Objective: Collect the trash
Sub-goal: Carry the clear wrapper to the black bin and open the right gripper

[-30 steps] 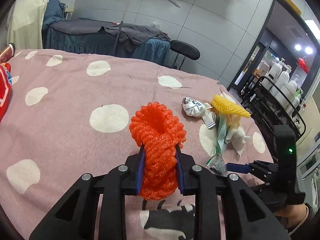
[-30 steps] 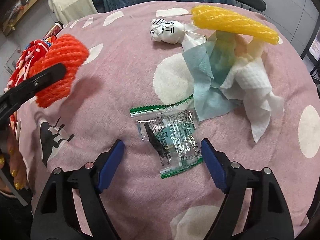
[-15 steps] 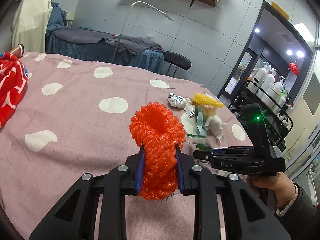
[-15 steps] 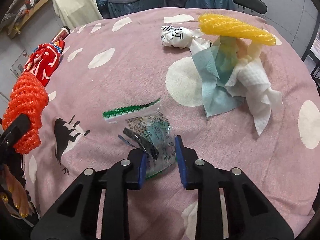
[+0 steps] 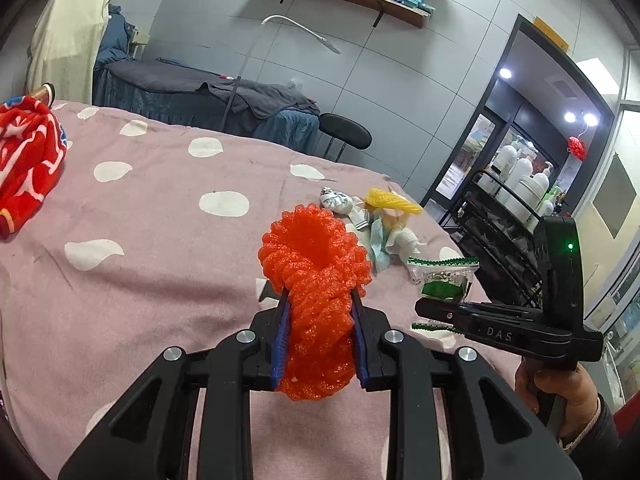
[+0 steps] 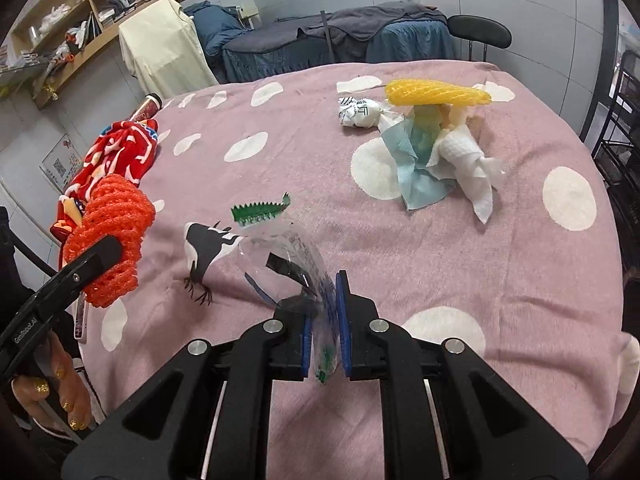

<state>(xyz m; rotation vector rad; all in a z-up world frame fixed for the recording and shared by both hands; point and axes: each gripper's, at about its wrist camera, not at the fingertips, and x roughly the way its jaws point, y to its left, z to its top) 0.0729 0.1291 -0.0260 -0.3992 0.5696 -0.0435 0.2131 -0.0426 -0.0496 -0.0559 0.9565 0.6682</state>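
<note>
My left gripper [image 5: 318, 304] is shut on an orange foam net [image 5: 314, 264] and holds it above the pink spotted bedspread [image 5: 160, 248]. My right gripper [image 6: 322, 312] is shut on a clear plastic wrapper with green edges [image 6: 280, 240], lifted off the bedspread [image 6: 480, 260]. The wrapper also shows in the left wrist view [image 5: 442, 274]. The orange net shows at the left of the right wrist view [image 6: 114, 232]. On the bed lie a yellow foam net [image 6: 436, 92], a crumpled white wrapper [image 6: 360, 112] and blue and white tissues [image 6: 448, 160].
A red patterned cloth [image 6: 116, 156] and a can [image 6: 150, 106] lie at the bed's far left. A black rack with bottles [image 5: 516, 200] stands right of the bed. A black stool [image 5: 344, 136] and a massage bed [image 5: 200, 96] stand behind.
My right gripper closed on the clear wrapper and lifted it off the bedspread. Both grippers rose and pulled back, the left still holding the orange net.
</note>
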